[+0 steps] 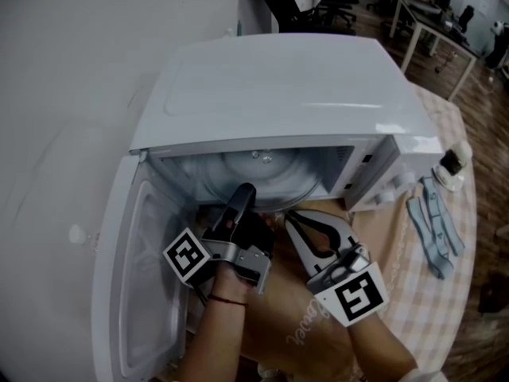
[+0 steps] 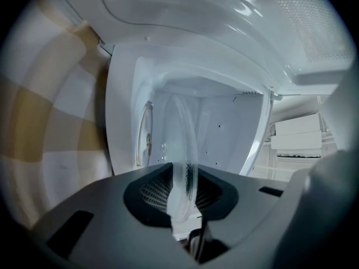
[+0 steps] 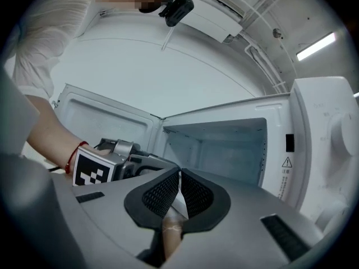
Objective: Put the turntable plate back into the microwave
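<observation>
Checked-cloth tabletop (image 1: 445, 301) w/ white microwave (image 1: 278, 86), door (image 1: 131, 293) swung open. Clear round glass turntable plate (image 1: 266, 175) is inside the cavity, its near edge clamped in the left gripper (image 1: 245, 194) jaws. Right gripper (image 1: 293, 218) just outside the opening, beside the left, jaws together.

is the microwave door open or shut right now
Open. The door hangs swung out at the left of the microwave, and the cavity shows, with the turntable plate reaching inside.

Turntable plate (image 1: 296, 178) in microwave (image 1: 278, 78) mouth, door (image 1: 147, 273) left
</observation>
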A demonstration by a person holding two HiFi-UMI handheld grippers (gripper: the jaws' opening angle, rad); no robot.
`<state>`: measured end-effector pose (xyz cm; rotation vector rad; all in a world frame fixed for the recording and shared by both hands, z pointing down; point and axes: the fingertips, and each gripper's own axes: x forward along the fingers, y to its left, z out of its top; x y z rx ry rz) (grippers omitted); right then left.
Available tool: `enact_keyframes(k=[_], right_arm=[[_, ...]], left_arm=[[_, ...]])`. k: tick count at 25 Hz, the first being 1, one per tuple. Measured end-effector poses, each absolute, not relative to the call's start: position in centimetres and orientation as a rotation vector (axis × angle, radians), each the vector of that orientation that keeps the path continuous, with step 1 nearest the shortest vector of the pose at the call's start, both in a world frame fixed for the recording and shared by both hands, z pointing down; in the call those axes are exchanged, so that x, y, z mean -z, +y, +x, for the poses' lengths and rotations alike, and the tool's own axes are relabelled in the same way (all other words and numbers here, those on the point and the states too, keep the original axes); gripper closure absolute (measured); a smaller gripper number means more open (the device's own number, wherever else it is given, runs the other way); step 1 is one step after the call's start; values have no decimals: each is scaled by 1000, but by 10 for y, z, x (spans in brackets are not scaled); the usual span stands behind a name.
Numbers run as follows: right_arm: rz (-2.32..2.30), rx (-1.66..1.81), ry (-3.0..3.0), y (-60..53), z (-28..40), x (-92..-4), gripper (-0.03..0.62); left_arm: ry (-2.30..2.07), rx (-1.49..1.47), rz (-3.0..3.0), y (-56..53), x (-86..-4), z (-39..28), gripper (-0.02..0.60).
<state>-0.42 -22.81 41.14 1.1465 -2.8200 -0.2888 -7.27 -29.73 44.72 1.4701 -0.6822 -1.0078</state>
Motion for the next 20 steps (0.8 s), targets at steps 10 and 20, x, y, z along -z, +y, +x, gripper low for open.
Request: enact_keyframes(k=[10,20], right_arm=[[859,869,-2216,-233,-19,-435,559],[637,1140,-1871,-242,-24,-436,559]], left_arm=[[-680,1002,1477,-303,-448,-71,511],[-694,989,1471,-303,-452,-73,511]])
